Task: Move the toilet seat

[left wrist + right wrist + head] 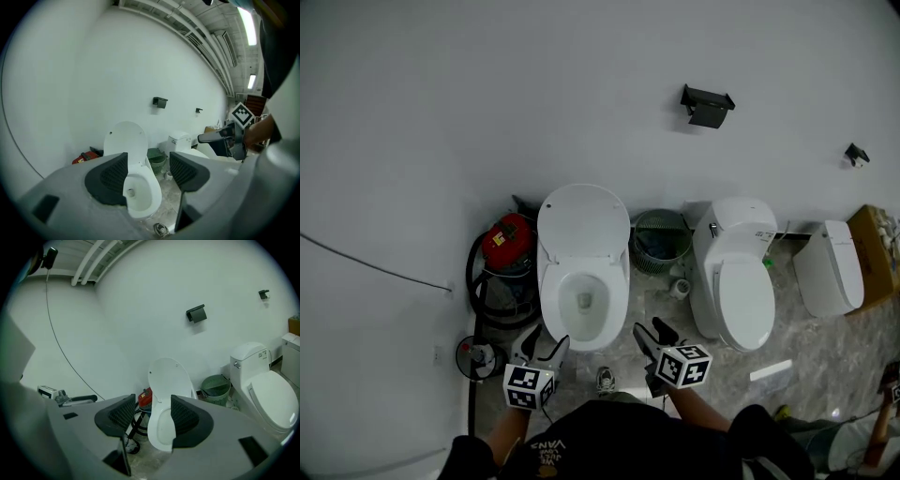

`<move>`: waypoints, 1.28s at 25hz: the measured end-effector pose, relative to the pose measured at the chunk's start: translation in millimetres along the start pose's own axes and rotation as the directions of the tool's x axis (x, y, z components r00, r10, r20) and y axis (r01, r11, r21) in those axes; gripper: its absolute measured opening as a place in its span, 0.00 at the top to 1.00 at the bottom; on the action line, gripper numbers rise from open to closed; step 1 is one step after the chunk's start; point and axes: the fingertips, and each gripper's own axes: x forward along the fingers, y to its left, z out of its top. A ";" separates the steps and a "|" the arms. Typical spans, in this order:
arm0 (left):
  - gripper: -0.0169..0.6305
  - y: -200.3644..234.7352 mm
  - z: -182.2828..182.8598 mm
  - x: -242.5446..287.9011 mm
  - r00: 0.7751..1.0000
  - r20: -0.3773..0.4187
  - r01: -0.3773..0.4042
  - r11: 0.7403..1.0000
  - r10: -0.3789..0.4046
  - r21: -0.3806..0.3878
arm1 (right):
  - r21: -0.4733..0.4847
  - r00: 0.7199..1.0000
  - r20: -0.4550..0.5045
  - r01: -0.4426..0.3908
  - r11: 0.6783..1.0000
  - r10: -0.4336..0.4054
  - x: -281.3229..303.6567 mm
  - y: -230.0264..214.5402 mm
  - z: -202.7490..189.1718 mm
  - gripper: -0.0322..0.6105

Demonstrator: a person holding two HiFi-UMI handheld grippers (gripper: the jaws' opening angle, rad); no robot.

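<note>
Two toilets stand side by side against the white wall [487, 94]. The nearer one, the open toilet [584, 298], has its toilet seat [581, 220] tipped up and leaning back toward the wall above the bare bowl. The second toilet [736, 286] to its right has its lid down. A further white piece [830, 267] sits on the marble-look floor [806, 347] beyond that, next to a cardboard box [874, 251].

Between the two toilets stands a green mesh bin [661, 239]. A red canister [508, 239] ringed by a black hose [478, 291] is tucked against the open toilet's other side.

The person stands just in front of the open bowl with both tools held low. The left gripper [548, 337] has its jaws well apart, with nothing between the dark ribbed pads [110, 176]; only the distant bowl shows through the gap. The right gripper [653, 331] is likewise spread and empty, short of the toilet and touching nothing. Each carries a cube of black-and-white square markers.

Up on the wall are a black holder [707, 105] and a smaller black fitting [856, 155].

White lettering [546, 450] on the person's black shirt, upside down from above, looks like VANS. A small label [764, 234] on the second toilet's tank is too fine to read.
</note>
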 end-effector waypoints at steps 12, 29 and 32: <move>0.55 29.3 -0.8 63.2 0.994 -0.045 -0.105 0.990 0.102 -0.091 | 0.015 0.998 -0.062 -0.015 1.000 0.016 61.8 -47.6 20.9 0.59; 0.56 92.4 -56.5 125.9 0.972 -0.233 -0.026 0.998 0.010 -0.065 | 0.188 0.976 -0.126 0.197 0.962 -0.176 102.6 -93.8 -41.7 0.54; 0.56 103.1 -75.1 135.4 0.965 -0.261 -0.012 0.996 -0.010 -0.084 | 0.212 0.970 -0.135 0.226 0.951 -0.200 116.9 -98.6 -54.1 0.53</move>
